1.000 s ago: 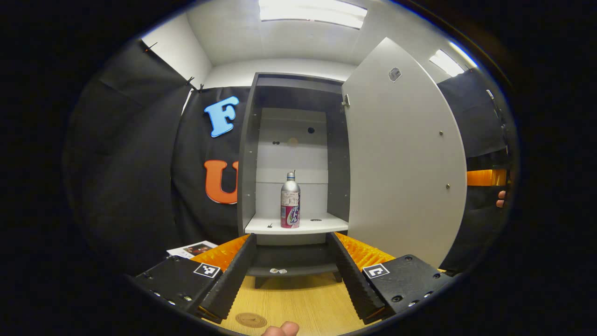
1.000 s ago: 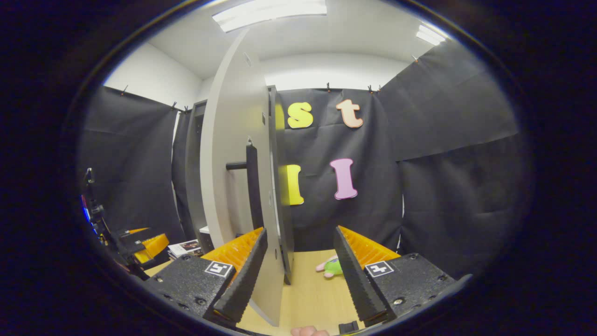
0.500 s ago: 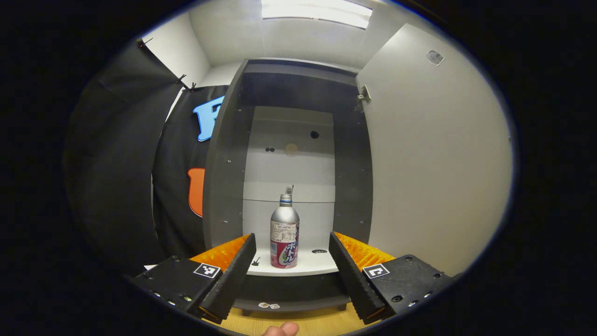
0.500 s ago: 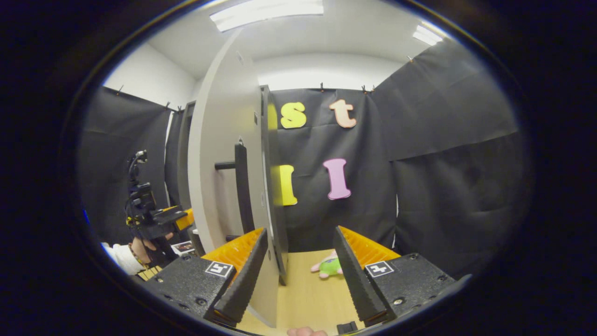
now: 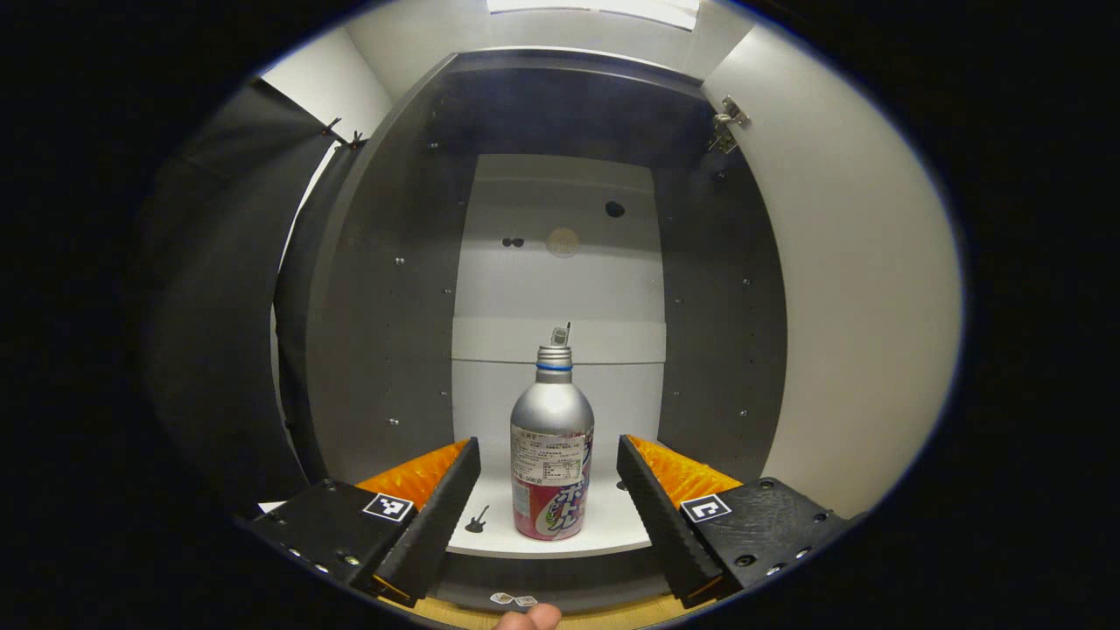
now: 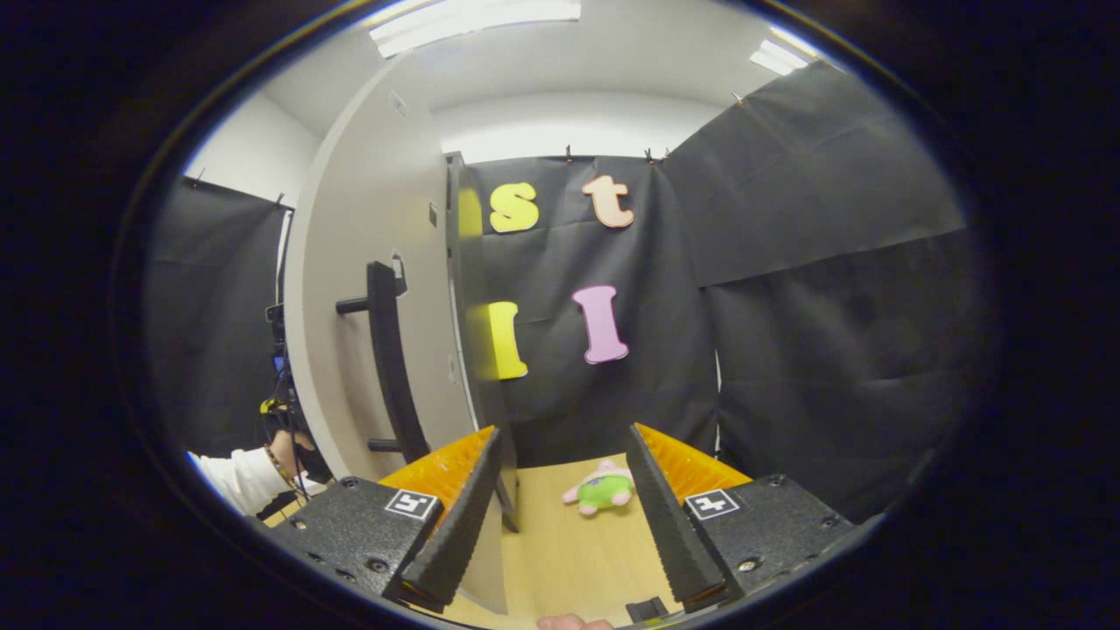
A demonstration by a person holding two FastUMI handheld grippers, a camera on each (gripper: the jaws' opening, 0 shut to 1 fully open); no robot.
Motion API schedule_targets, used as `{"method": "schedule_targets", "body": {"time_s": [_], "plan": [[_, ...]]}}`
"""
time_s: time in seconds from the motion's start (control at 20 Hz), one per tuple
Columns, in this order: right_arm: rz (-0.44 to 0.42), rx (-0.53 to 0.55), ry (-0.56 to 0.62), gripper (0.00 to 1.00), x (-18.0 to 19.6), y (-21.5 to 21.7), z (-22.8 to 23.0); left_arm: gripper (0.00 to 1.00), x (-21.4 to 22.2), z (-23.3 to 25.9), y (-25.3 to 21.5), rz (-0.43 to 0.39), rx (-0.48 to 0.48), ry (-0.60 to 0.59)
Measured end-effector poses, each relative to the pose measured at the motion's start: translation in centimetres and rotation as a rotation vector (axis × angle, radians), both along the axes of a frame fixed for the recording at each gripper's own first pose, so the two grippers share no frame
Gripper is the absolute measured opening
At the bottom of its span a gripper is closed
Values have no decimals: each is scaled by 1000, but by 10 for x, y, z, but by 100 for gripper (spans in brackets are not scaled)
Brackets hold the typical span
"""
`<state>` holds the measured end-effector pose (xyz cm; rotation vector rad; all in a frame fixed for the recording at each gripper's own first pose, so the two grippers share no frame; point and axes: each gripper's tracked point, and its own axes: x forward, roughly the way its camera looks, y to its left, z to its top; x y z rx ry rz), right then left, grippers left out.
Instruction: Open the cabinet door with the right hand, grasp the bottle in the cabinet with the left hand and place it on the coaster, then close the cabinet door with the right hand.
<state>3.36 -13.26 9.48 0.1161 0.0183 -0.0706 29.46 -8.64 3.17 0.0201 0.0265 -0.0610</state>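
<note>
Silver bottle point(image 5: 551, 455) with a pink-and-white label on the cabinet's point(image 5: 376, 289) white shelf point(image 5: 612, 525); dark grey cabinet walls, pale grey door point(image 6: 367, 262) with black handle point(image 6: 389, 359); green-and-pink plush toy point(image 6: 602, 490) on the light wood table point(image 6: 569, 560).

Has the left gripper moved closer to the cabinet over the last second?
Yes. The left gripper has advanced toward the cabinet: its shelf and the bottle now look larger, and the bottle stands between the open jaws.

On the bottle point(image 5: 551, 455) in the cabinet, a printed label is seen, but its fine print is too small to be made out. Square black-and-white coded markers are carried on the left gripper point(image 5: 547, 507) and the right gripper point(image 6: 560, 512); no words are borne by them.
</note>
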Motion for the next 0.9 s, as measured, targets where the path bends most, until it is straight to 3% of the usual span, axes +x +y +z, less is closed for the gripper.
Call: {"method": "schedule_targets", "body": {"time_s": [0.55,0.6,0.9], "plan": [[-47,15,12,88,10,-10,-4,95,43,-11,6,18,-21,12],[-46,14,14,88,11,-9,-5,79,45,-11,9,31,-16,7],[-31,10,22,88,16,-2,-10,75,23,5,10,3,-5,-39]]}}
